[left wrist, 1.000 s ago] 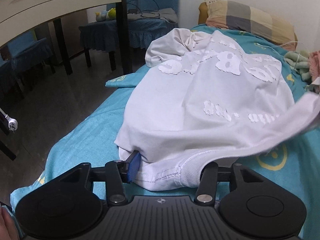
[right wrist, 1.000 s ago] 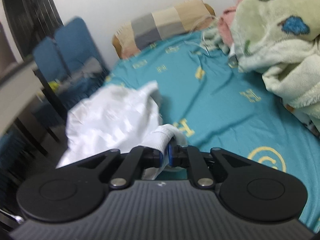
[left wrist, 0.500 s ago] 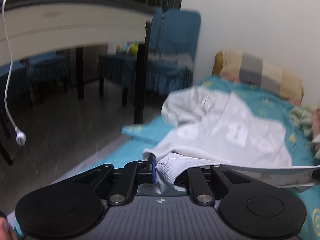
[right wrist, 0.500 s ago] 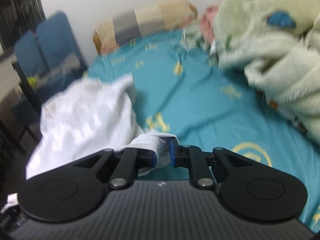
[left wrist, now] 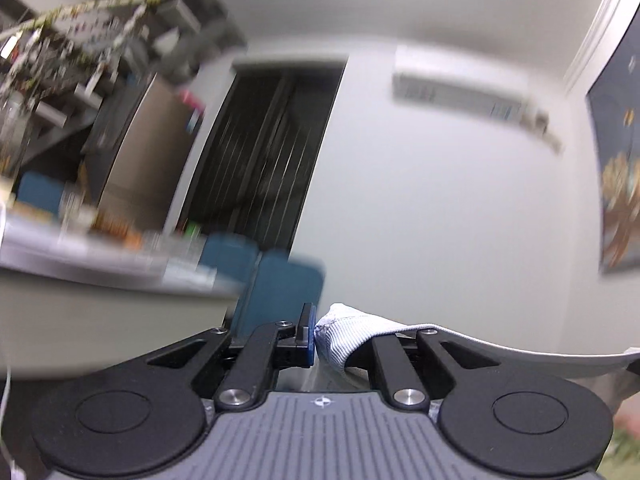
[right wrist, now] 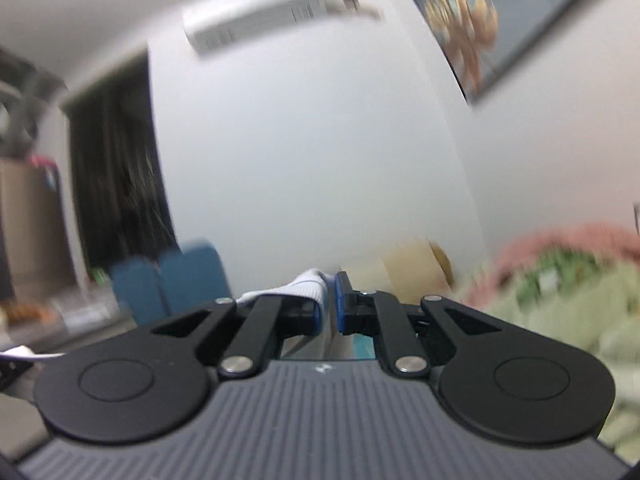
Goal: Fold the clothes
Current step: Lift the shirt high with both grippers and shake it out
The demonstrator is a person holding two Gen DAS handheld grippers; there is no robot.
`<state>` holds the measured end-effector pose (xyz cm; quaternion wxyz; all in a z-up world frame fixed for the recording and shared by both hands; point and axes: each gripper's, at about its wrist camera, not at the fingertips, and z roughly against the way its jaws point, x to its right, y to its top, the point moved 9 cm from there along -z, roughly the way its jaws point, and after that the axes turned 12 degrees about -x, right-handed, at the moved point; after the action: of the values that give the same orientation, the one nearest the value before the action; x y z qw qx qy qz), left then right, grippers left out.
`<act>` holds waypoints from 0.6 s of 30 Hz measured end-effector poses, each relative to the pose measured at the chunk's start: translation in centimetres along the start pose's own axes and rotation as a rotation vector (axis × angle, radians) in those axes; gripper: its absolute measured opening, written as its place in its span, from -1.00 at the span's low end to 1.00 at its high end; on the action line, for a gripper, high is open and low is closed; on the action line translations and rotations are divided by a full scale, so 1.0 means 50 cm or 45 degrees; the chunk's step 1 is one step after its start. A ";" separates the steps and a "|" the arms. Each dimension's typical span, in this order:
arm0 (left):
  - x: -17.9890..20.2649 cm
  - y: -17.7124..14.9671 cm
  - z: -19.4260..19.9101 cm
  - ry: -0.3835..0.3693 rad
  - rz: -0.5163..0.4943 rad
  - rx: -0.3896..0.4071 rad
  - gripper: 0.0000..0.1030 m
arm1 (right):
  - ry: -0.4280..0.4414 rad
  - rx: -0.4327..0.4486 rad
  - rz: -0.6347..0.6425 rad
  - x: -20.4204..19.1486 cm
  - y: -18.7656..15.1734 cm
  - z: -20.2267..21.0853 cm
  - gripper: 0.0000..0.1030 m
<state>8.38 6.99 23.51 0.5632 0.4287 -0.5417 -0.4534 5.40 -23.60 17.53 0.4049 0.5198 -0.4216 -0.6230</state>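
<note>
Left gripper [left wrist: 320, 334] and right gripper [right wrist: 326, 300] are each pinching the white garment's ribbed hem [left wrist: 344, 338], holding it aloft, probably to spread it.

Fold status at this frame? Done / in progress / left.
Done: both grasps are made. The left hand-held gripper is shut on the white shirt's ribbed edge, and the right hand-held gripper pinches the same ribbing. In hand: both cameras face the wall, so the shirt appears held up. Left: no fold visible; lay it on the bed and fold.
</note>
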 end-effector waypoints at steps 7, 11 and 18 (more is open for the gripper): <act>0.038 0.269 0.144 -0.106 -0.030 0.132 -0.84 | 0.160 0.241 0.014 -0.103 0.274 0.208 -0.81; 0.064 0.343 0.192 -0.153 -0.035 0.117 -0.84 | 0.237 0.354 0.012 -0.132 0.393 0.341 -0.80; 0.108 0.471 0.276 -0.235 -0.045 0.092 -0.84 | 0.283 0.382 0.056 -0.151 0.505 0.427 -0.80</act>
<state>-4.29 7.06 48.29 0.4868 0.4148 -0.5997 -0.4809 -13.07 -22.23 45.97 0.3805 0.6306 -0.4738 -0.4828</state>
